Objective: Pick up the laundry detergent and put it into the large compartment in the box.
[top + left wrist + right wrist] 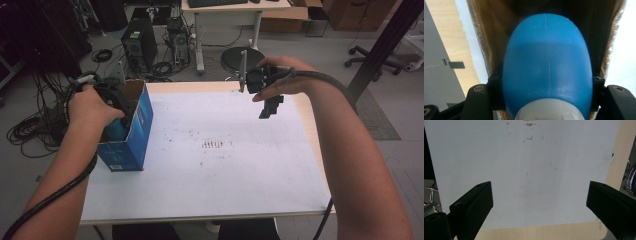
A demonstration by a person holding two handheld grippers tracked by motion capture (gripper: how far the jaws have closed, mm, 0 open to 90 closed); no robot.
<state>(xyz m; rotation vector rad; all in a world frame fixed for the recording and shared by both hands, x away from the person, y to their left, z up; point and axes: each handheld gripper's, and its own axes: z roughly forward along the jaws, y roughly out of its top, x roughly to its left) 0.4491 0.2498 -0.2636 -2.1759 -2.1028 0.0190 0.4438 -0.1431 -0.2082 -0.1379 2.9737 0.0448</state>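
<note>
Nearest the left gripper view's lens, a white cap (549, 110) is topping a blue bottle (547, 62); the left gripper (548, 92) is clenching its shoulder just past the cap, jaws squeezing both flanks. The bottle's long axis is running toward 12 o'clock, base pointing down into the blue carton (131, 131) at the table's (225, 205) 9 o'clock edge. Smooth, rounded plastic is likely making it light, stiff and slippery; the narrower shoulder seems the safest hold. The right gripper (267, 107) is hanging released over the white sheet (524, 170).
</note>
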